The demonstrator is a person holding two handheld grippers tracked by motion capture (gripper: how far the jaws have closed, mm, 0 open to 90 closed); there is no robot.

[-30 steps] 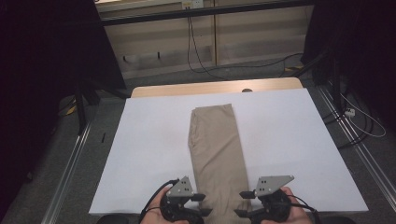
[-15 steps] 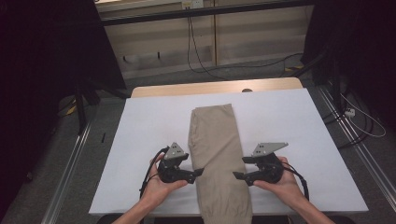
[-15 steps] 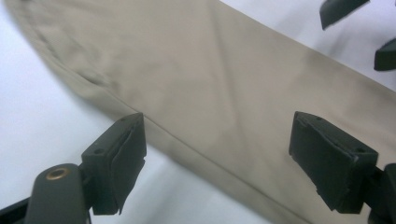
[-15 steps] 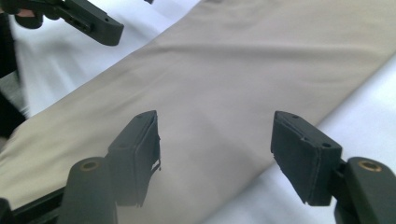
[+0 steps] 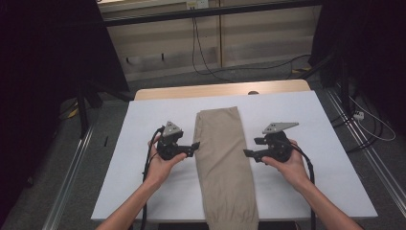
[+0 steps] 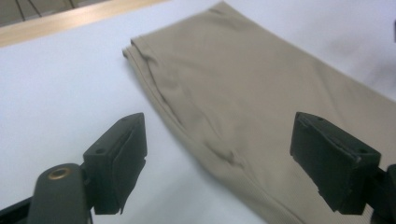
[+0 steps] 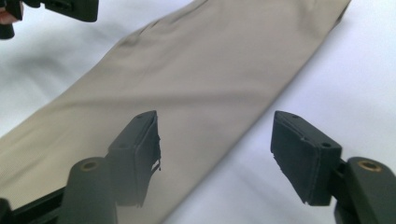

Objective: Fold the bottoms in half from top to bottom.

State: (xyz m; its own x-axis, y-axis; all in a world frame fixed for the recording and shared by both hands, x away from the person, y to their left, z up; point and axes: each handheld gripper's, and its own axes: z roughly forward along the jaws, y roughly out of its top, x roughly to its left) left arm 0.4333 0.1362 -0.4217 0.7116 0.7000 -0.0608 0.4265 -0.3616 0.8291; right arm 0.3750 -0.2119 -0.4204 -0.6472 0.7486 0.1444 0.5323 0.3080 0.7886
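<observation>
Flanking the folded khaki trousers (image 5: 223, 158), left gripper (image 5: 195, 146) and right gripper (image 5: 247, 153), jaws spread, empty.

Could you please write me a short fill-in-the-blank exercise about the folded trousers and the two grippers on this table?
1. The folded trousers are ____ in colour.
2. They lie on a ____ sheet covering the table.
3. The left gripper and right gripper flank the trousers, both with jaws ____.
4. Each gripper is held in a person's ____.

Missing words: beige; white; open; hand
</observation>
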